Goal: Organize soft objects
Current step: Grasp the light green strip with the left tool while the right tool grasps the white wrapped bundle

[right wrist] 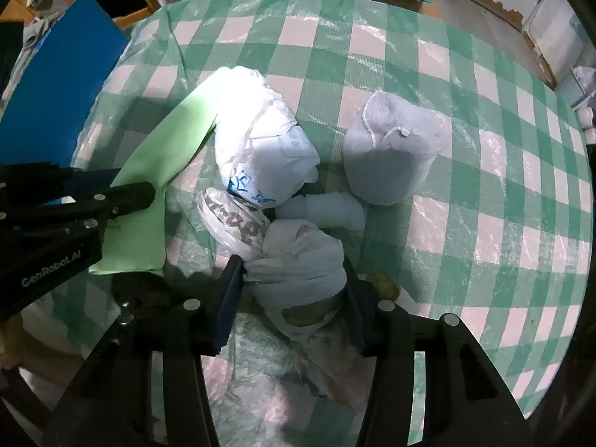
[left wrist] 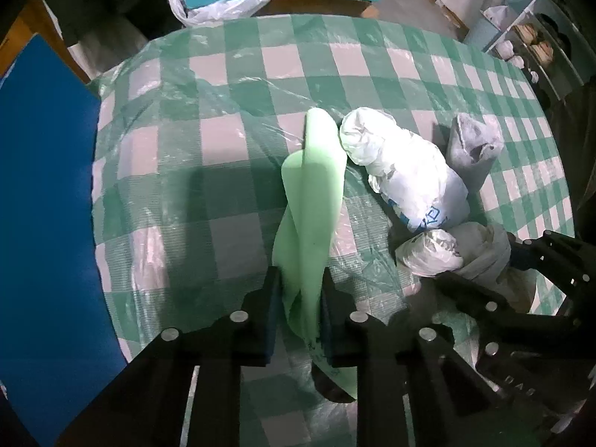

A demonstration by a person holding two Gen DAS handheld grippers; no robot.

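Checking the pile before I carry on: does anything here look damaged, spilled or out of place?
Nothing looks spilled or torn. The green sheet is twisted along its length where the left gripper pinches it. A brownish lump on the tablecloth beside the cloth bundle in the right gripper stands out; I cannot tell what it is.

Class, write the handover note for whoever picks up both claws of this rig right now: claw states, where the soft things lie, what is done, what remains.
Left claw: shut on the green foam sheet, which stands on edge over the checked tablecloth.
Right claw: closed around the white cloth bundle at the near edge of the pile.
On the cloth: printed white bag, small crumpled bag, grey fabric pouch, pale blue roll, all clustered mid-table.
Done: two items gripped.
Left: no sorted arrangement is visible yet; place both, then tidy the rest.
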